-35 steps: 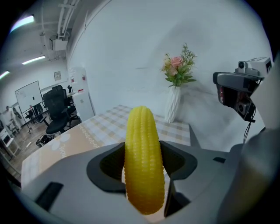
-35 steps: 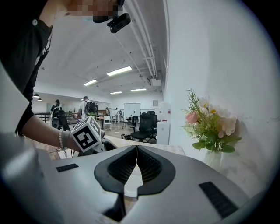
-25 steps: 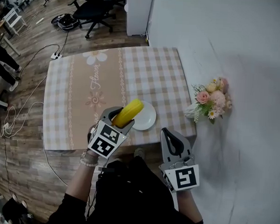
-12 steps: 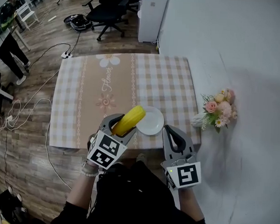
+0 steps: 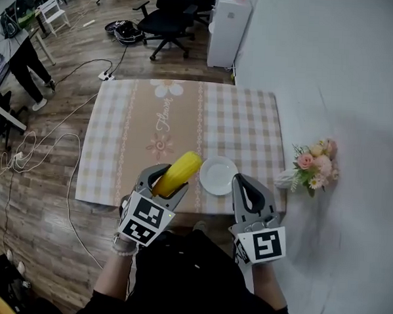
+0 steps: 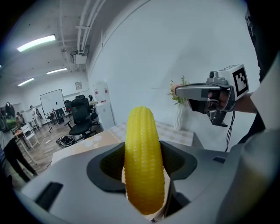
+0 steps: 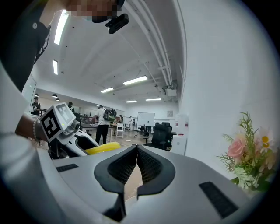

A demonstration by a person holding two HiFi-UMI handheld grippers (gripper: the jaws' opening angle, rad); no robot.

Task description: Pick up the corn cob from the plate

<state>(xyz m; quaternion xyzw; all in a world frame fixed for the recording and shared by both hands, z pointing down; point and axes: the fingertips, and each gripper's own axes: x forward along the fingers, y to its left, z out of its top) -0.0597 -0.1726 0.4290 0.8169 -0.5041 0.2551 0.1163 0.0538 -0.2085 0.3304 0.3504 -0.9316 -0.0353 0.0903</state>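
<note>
The left gripper [image 5: 164, 180] stands wide and is clamped on the corn [image 6: 142, 157], its dark pads pressing the cob's two sides near the thick end. The cob's long axis runs along the jaws, so the rounded tip sticks out well past them, forward and a little upward. It is off the plate [image 5: 218, 176], which lies just to the right of the tip in the head view, between the two grippers and near the table's near edge. The right gripper [image 7: 136, 168] has its jaws together with nothing between them. It hangs beside the plate and does no work here; the left is the one with the cob.

The lift looks done, I'd judge, and whatever comes next depends on that side grip holding along the cob's length.

The corn is bright yellow and tapered, with neat rows of small kernels and a slight shine that suggests plastic. The pads are black with a fine meshed face, set in smooth grey shells. The plate is white, round, smooth and bare. The table [image 5: 138, 137] wears a beige checked cloth with a flowered band. Pink flowers [image 5: 314, 162] in a white vase [image 5: 286, 179] stand off its right side
</note>
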